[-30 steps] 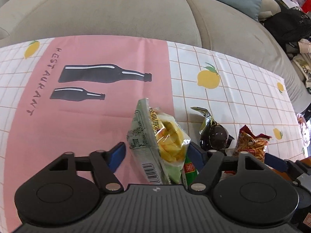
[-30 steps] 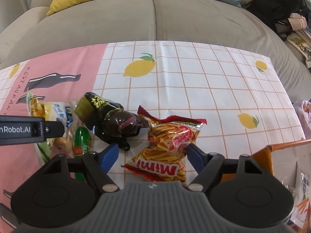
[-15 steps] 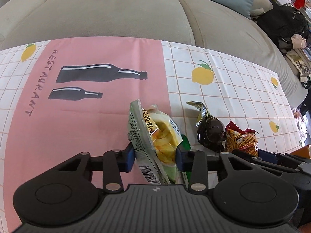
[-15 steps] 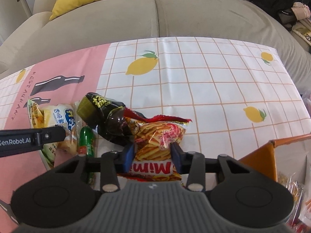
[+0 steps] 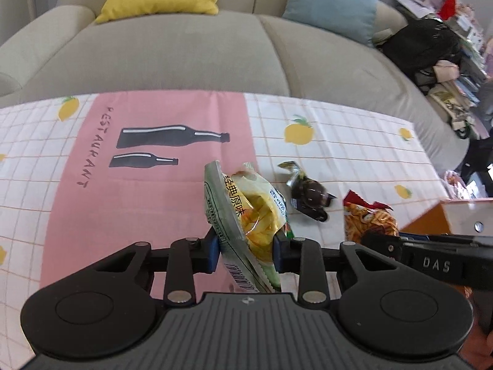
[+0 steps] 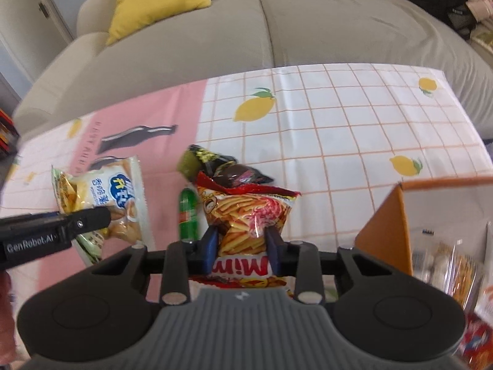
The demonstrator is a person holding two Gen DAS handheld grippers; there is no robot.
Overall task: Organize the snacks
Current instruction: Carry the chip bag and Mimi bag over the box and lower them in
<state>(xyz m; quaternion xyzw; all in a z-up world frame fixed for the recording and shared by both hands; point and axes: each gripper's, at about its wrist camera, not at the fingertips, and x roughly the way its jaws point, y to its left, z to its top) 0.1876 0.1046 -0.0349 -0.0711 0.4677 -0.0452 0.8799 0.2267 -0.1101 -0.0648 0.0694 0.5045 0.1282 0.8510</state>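
Observation:
A yellow-green chip bag (image 5: 246,209) stands on edge between the blue pads of my left gripper (image 5: 245,248). Its jaws are closing and the pads press the bag's sides; the bag hangs clear of the tablecloth (image 5: 138,200). The same bag (image 6: 104,191) shows at the left of the right wrist view. My right gripper (image 6: 242,246) is also closing, pads squeezing a red Mimi snack bag (image 6: 246,212) lifted off the cloth. A dark wrapped snack (image 6: 228,169) and a small green bottle (image 6: 188,212) lie on the cloth just beyond.
An orange-sided box (image 6: 388,225) stands at the right with several snack packs (image 6: 446,262) inside. A grey sofa (image 5: 185,55) with yellow and blue cushions lies beyond the table's far edge. Bags and clutter fill the far right.
Both grippers went from wide open to closed on their bags, then rose; the chip bag and the red bag came up off the cloth with them.

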